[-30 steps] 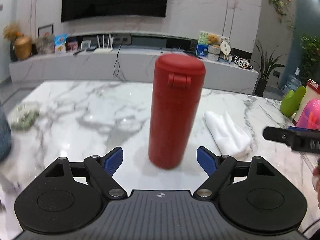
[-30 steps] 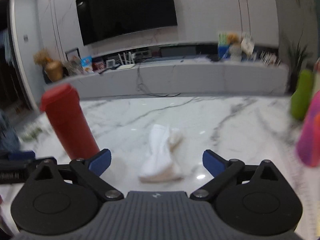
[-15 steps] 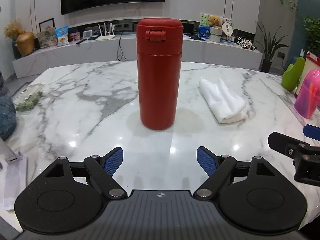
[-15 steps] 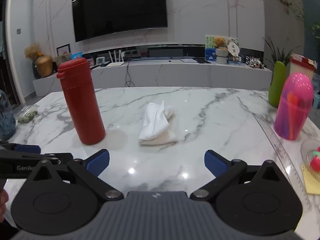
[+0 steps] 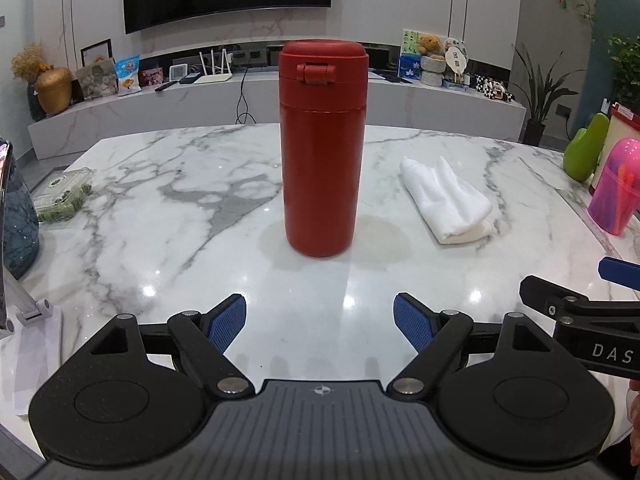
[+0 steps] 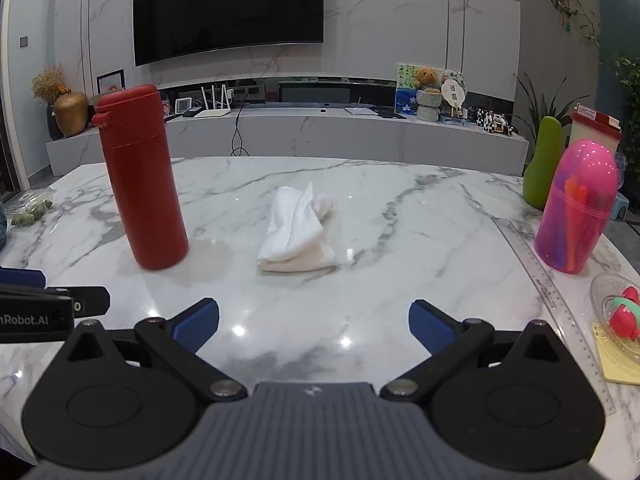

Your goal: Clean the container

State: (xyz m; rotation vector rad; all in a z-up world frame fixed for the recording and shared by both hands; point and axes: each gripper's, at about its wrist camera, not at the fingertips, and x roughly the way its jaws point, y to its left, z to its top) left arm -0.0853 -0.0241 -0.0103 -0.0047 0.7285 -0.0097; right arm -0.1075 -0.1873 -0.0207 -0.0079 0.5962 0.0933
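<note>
Red container (image 5: 322,148) standing upright mid-table on the marble table (image 5: 160,216), lid shut, long axis vertical. Dead ahead of the left gripper (image 5: 320,322), w/ a clear stretch of tabletop between. Jaws spread wide, nothing betw. the blue pads (image 5: 226,322), gap looks broader than the container's body. Lid latch facing the left cam.

White cloth (image 6: 298,236) lying folded, just right of the container, not touching it. Sits straight ahead of the right gripper (image 6: 314,322), long axis running away from the jaws, slightly angled. Right jaws also wide apart, empty.

From the right view, container (image 6: 142,184) off to the left, well outside that gripper's line. So: left hand nearer to and aligned w/ the container, right hand aligned w/ the cloth. Probably a split job: left steadies the body, right picks up the cloth to wipe. Nothing grabbed yet, task looks barely begun.

Key for next move: straight push fwd along the table, jaws straddling the vertical body low or mid-height. Tall, narrow shape, so a nudge near the top might tip it. Pink cup (image 6: 576,208) and green bottle (image 6: 540,168) far right, well apart from both targets.
</note>
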